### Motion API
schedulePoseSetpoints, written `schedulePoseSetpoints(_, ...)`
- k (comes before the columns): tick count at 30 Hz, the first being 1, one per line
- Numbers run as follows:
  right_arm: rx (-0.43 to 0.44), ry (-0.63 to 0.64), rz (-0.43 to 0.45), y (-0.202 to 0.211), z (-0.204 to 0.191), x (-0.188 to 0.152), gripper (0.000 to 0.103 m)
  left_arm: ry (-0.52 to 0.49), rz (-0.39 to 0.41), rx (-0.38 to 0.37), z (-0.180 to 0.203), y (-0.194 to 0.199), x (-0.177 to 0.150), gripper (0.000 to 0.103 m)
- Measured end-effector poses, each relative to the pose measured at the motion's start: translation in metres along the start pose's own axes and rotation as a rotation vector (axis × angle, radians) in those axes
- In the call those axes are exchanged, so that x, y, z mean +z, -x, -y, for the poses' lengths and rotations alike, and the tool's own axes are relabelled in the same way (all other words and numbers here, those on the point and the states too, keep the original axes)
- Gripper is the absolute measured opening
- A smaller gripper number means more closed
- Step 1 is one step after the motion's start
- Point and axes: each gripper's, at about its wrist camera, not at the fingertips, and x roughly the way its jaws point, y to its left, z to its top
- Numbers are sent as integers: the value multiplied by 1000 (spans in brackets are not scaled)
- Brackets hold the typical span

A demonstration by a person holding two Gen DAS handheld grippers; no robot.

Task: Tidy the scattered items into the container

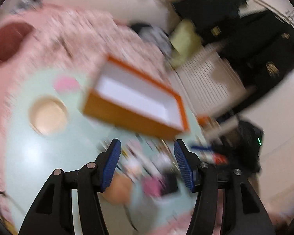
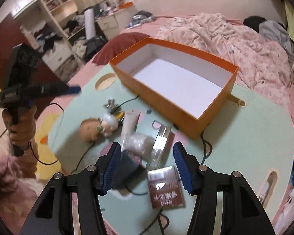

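Under left tongs [image 1: 147, 166], blurred clutter [image 1: 156, 176]

One orange box [image 2: 172, 78], one doll [image 2: 97, 129]

We can't really read anything: the small dark red plastic-wrapped packet [image 2: 166, 188] on the worktop has pale printed characters, too blurry to make out.

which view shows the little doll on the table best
The right wrist view: the doll lies sharp enough to make out, on the green table before the orange box. The left wrist view is motion-blurred; there the doll cannot be picked out.
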Motion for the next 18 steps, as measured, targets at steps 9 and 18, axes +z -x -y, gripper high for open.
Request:
schedulePoseSetpoints(9, 16, -185, 12, -15, 45, 14, 55, 67, 75, 181, -54, -32, 33, 63)
schedulePoseSetpoints(18, 46, -224, 3, -21, 55, 18, 56, 73, 49, 156, -49, -47, 20, 63)
